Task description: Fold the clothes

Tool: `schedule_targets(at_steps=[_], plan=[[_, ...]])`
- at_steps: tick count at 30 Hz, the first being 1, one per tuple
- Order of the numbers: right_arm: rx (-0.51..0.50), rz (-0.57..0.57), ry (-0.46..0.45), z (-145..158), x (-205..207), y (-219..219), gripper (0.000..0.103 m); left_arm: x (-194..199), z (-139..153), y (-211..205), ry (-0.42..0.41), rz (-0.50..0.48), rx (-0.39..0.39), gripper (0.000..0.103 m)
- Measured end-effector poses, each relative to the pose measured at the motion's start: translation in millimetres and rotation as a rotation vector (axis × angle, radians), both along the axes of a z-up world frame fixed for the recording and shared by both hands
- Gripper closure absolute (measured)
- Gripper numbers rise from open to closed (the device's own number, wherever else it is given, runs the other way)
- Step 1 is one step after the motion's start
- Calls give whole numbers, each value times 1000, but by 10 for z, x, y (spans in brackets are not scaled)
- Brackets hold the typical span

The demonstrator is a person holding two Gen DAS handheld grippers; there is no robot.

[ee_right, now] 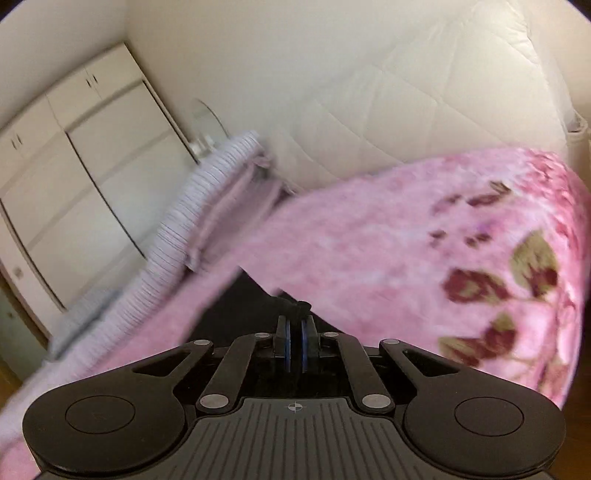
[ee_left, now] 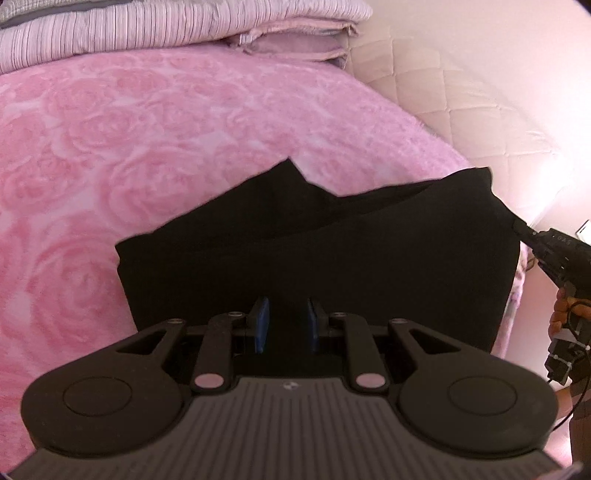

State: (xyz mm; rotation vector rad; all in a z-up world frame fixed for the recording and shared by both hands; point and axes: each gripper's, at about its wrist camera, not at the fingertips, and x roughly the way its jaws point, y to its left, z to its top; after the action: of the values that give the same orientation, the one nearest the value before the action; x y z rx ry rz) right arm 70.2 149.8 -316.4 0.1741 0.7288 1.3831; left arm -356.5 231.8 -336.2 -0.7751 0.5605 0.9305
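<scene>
A black garment (ee_left: 332,258) lies partly folded on the pink rose-pattern blanket (ee_left: 129,166). My left gripper (ee_left: 287,325) is at its near edge. The blue pads (ee_left: 262,321) stand a little apart, and dark cloth fills the gap between them. At the right edge of the left wrist view, my right gripper (ee_left: 521,227) pinches the garment's far right corner and lifts it, with a hand (ee_left: 559,314) behind it. In the right wrist view, the right gripper (ee_right: 294,332) is nearly closed, with a black fold of the garment (ee_right: 236,310) between its pads.
Striped pillows and folded bedding (ee_left: 166,33) are stacked at the head of the bed. A white quilted mattress (ee_right: 406,110) leans along the bed's far side. White wardrobe doors (ee_right: 74,166) stand beyond. The blanket's flowered border (ee_right: 517,277) hangs at the right.
</scene>
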Motion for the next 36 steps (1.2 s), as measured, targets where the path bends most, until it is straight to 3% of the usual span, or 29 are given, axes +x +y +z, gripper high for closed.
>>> schedule_targets(at_steps=[6,7,10,12,14,15,17,19,20,21,23,26,28,31,36], plan=[[-18,-53,-16,5,-33,55,99,-27,-7,-23,9,-1,11,87],[18,-53,-39,74,-86,-2,99,-43,21,-46,12,-1,27,87],[248,3,-180,401,-362,-229,99,-103,24,-78,17,6,38,87],[256,1,-261,482,-463,-215,99,-127,-40,-65,6,21,13,87],[122,-48,-264,336,-398,-48,99,-126,-70,-75,-3,24,16,87],[-12,-74,-222,197,-310,88,99,-127,-65,-76,-2,26,17,87],[-184,-117,-109,-29,-157,216,98,-141,-36,-74,-5,27,14,87],[-163,-138,-125,10,-176,155,83,-166,12,-74,0,24,20,87],[-167,-156,-166,75,-216,132,65,-179,41,-73,9,26,31,87],[-159,-182,-212,152,-265,94,61,-192,70,-73,19,27,41,87],[-123,-200,-283,287,-379,7,61,-194,71,-70,43,26,39,87],[-65,-84,-300,355,-584,-94,61,-185,45,-63,82,23,23,87],[-121,51,-270,219,-737,-62,61,-178,27,-59,108,21,13,87],[-348,81,-317,-147,-905,39,61,-205,32,-96,119,39,4,89],[-259,48,-341,84,-1113,-375,61,-335,257,-382,92,33,44,88]])
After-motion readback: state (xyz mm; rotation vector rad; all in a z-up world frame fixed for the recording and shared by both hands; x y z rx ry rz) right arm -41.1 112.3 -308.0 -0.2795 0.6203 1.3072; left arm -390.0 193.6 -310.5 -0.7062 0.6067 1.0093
